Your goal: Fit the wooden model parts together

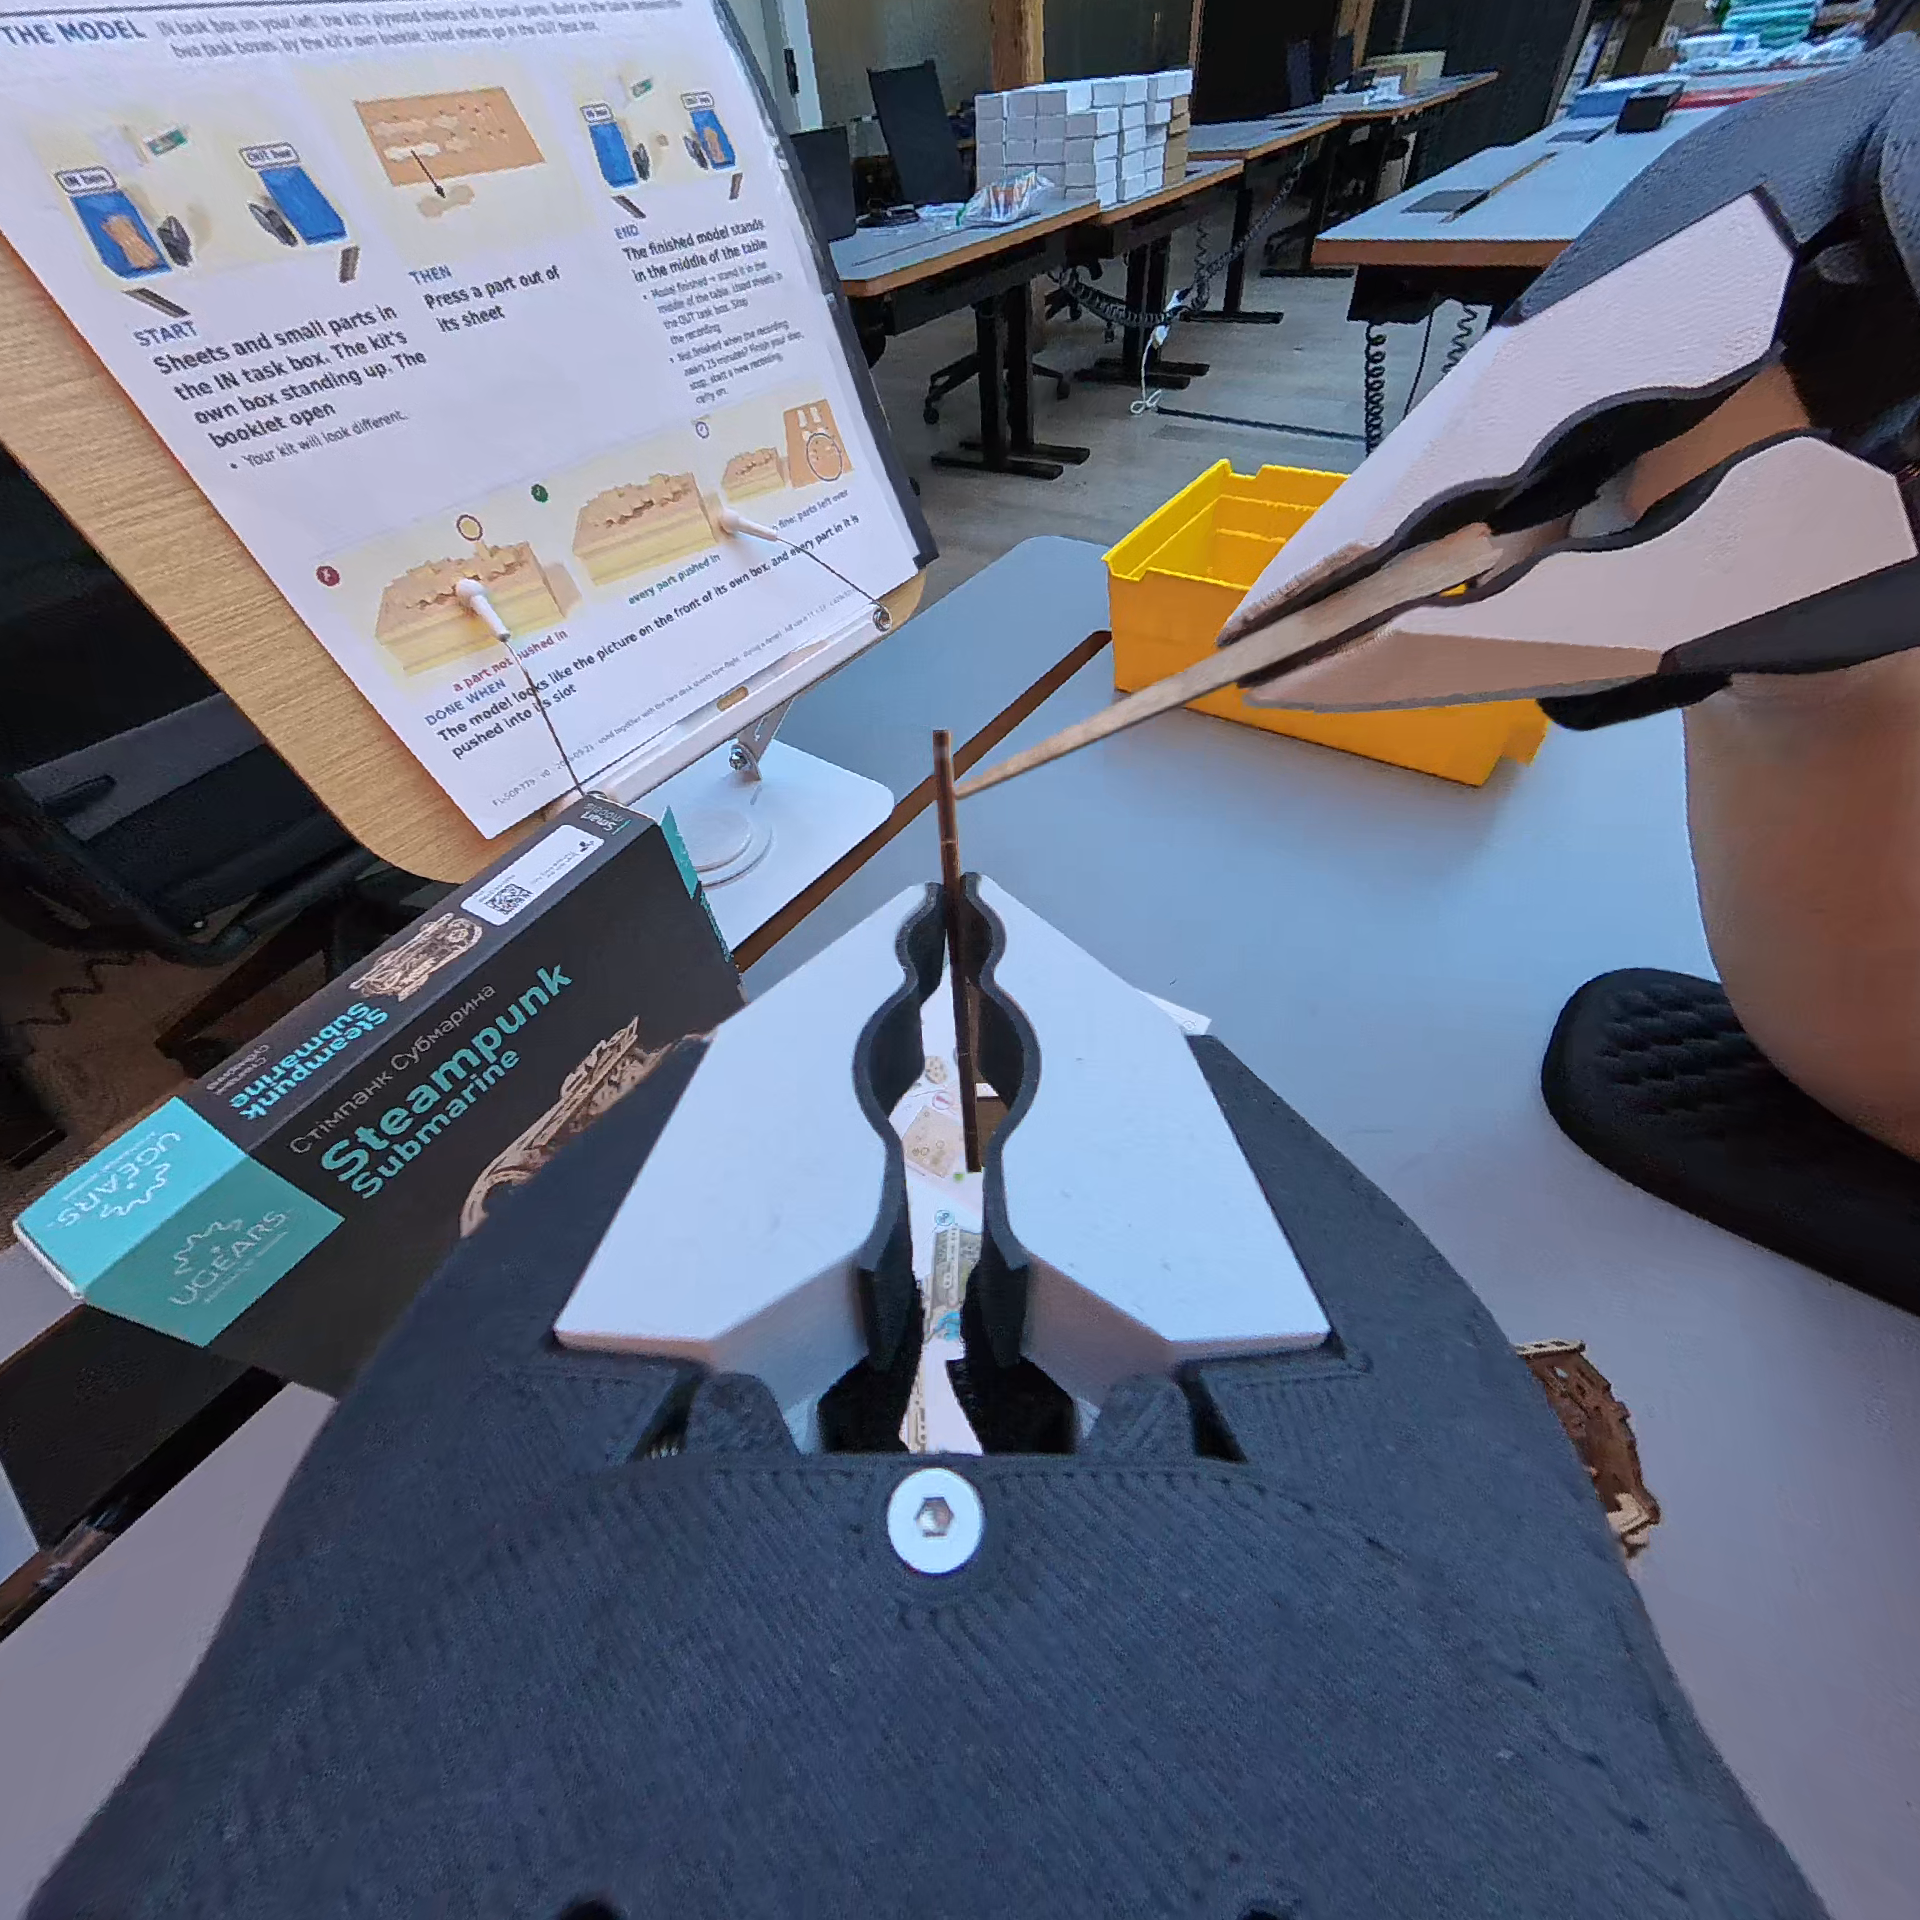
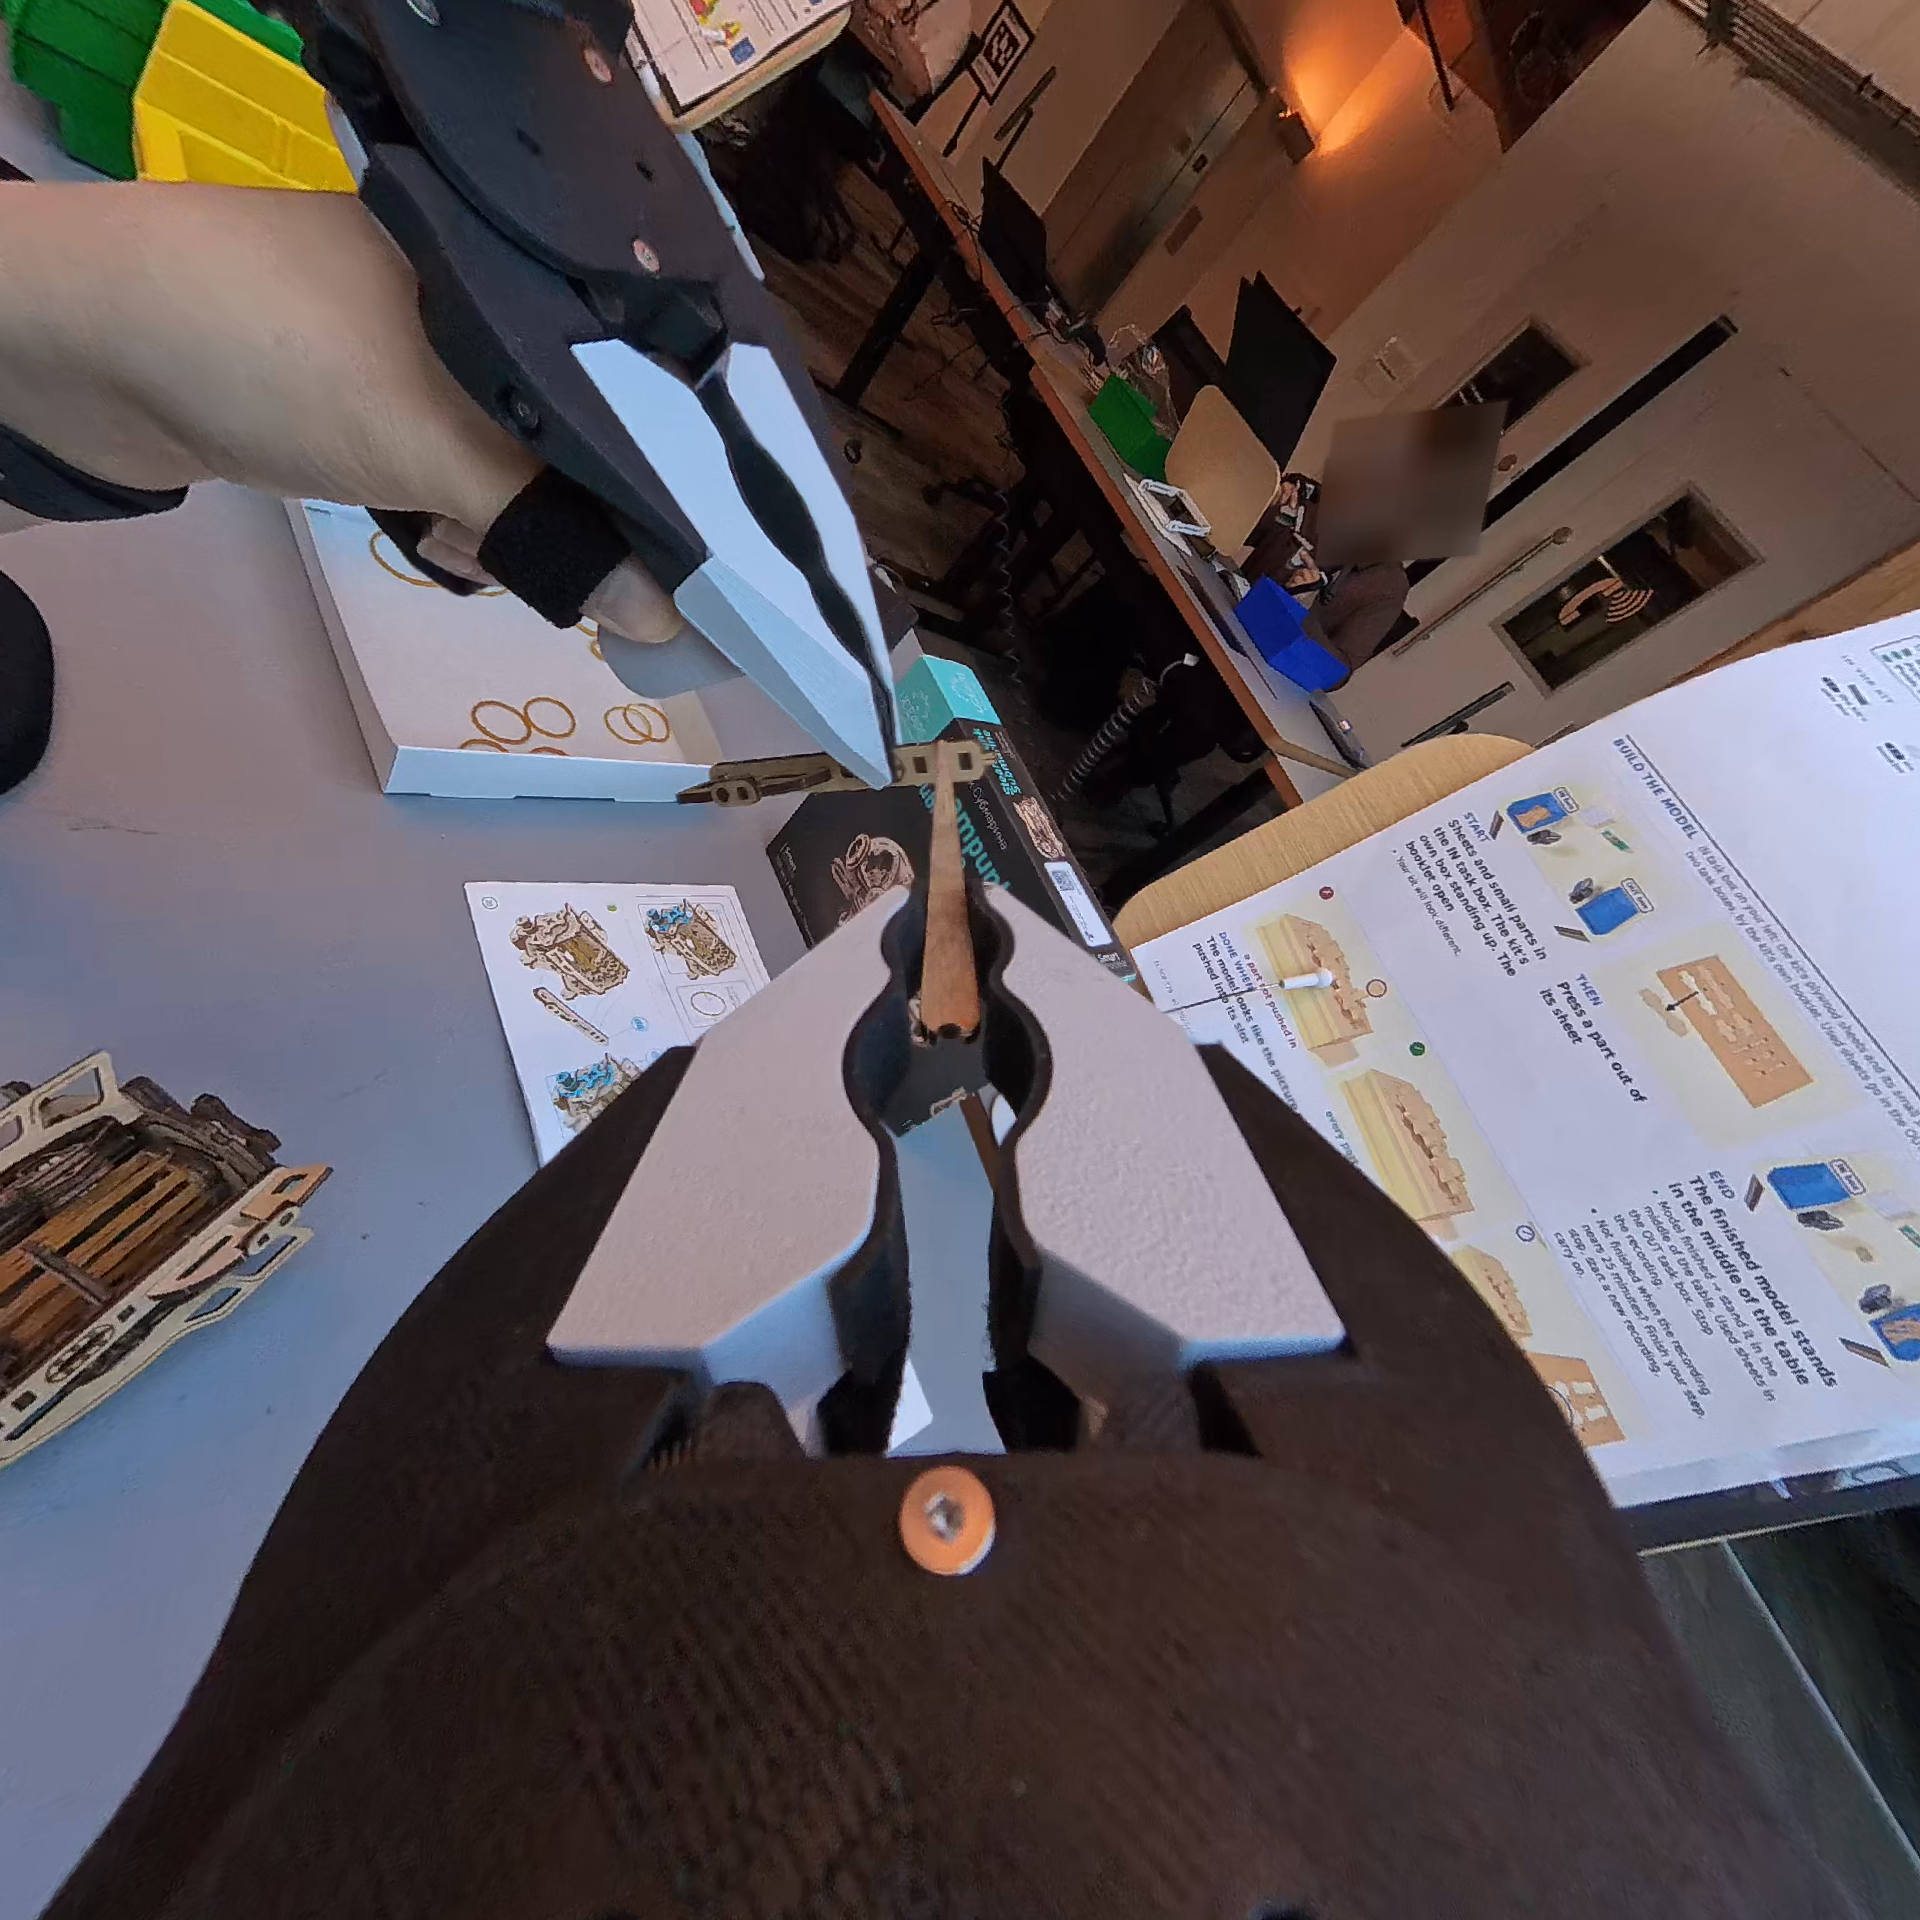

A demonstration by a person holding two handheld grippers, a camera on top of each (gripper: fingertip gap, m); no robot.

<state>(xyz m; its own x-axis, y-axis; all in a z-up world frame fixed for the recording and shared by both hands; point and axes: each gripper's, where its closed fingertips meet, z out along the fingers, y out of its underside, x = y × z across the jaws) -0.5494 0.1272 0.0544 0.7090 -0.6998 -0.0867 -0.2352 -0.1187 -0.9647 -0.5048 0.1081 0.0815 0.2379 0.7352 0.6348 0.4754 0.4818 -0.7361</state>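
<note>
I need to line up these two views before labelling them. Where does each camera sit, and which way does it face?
Left wrist view: on the left gripper, facing the instruction sheet and yellow bin; a bare forearm shows.
Right wrist view: on the right gripper, facing the left gripper and its hand.
Shared: both grippers, flat strip, tapered stick, kit box.

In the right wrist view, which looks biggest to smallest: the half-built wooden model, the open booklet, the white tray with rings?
As they appear:
1. White tray
2. Wooden model, cut off by the frame edge
3. Booklet, partly hidden by the right gripper

Tray and model look close; nearness skews this.
</note>
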